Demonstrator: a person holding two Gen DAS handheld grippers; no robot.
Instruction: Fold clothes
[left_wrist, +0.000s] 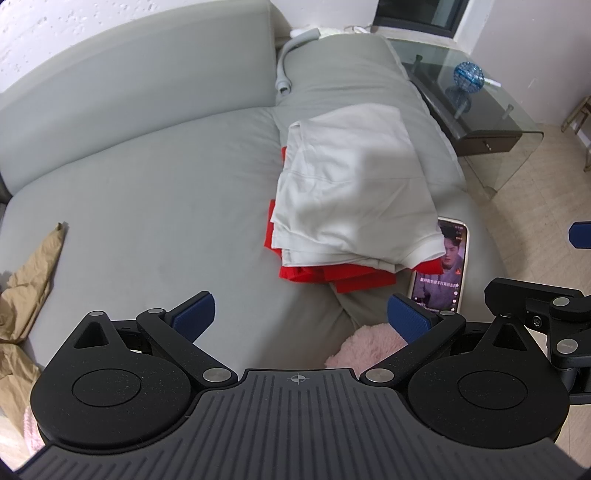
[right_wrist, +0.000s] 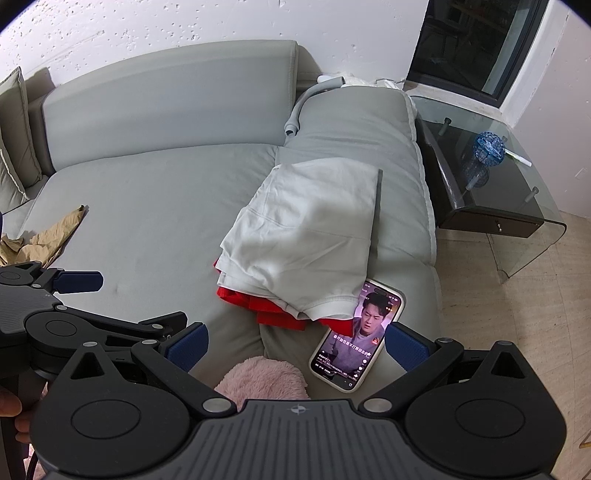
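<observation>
Underneath everything lies a grey sofa seat (left_wrist: 147, 206), wide and mostly bare, with its grey backrest (right_wrist: 170, 107) against a pitted white wall (right_wrist: 184, 26). Toward the right side of the seat sits a folded white garment (left_wrist: 351, 192) stacked on a folded red garment (left_wrist: 332, 277), both resting partly on a grey cushion (left_wrist: 351, 70). A lit phone (right_wrist: 356, 339) lies just beside the stack's near right corner, touching it. Crumpled tan cloth (left_wrist: 29, 280) sits at the seat's left edge, and something pink and fluffy (right_wrist: 266, 380) lies near. Right of the sofa, a glass side table (right_wrist: 524, 206) holding a blue ball (right_wrist: 489, 146) stands on pale tiled floor (left_wrist: 524, 229). Both the left gripper (left_wrist: 301, 314) and right gripper (right_wrist: 295, 347) hover with jaws spread apart, holding nothing.
</observation>
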